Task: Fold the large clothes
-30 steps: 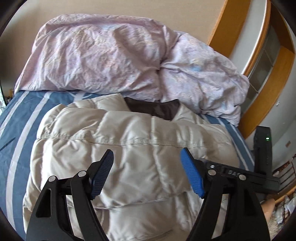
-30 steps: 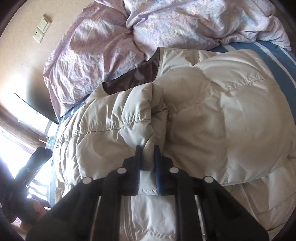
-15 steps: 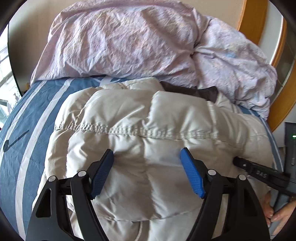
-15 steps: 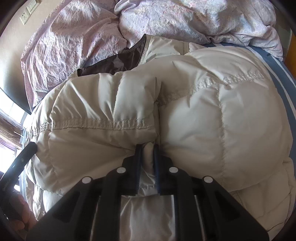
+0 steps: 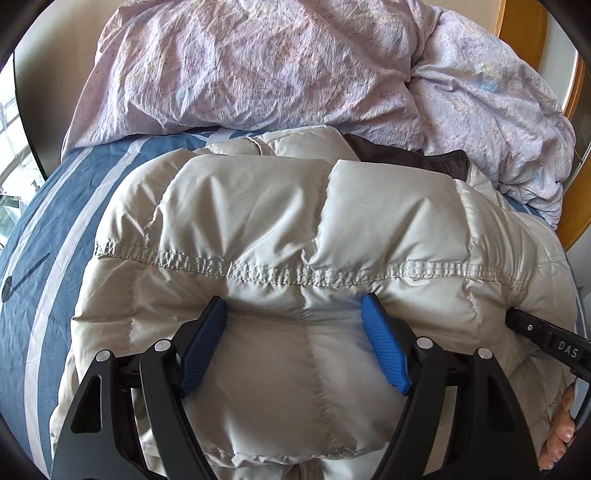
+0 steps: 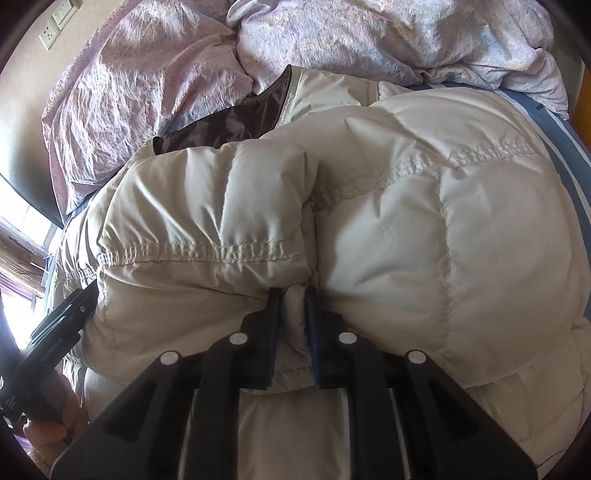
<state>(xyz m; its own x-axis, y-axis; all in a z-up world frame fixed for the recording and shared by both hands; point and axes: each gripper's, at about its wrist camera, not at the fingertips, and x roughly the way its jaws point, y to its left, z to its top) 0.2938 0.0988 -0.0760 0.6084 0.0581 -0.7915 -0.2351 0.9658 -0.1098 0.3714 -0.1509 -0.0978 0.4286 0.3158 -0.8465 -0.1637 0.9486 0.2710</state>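
A large beige puffer jacket (image 5: 280,221) with dark brown lining (image 5: 399,155) lies bunched on the bed; it fills the right wrist view (image 6: 388,229) too. My left gripper (image 5: 295,314) is open, its blue pads (image 5: 384,343) pressed against the jacket's padded panel, which bulges between them. My right gripper (image 6: 291,299) is shut on a fold of the jacket's fabric. The right gripper's body shows at the left wrist view's right edge (image 5: 546,339), and the left gripper's body at the right wrist view's left edge (image 6: 55,332).
The jacket rests on a blue sheet with white stripes (image 5: 48,229). A crumpled lilac duvet (image 5: 280,66) is heaped behind it, against the wall. A wooden frame (image 5: 569,199) stands at the right. A wall socket (image 6: 48,35) is at upper left.
The left gripper has moved forward and down until its open pads press into the jacket. The right gripper has kept its pinch and pushed the lifted fold forward over the jacket.
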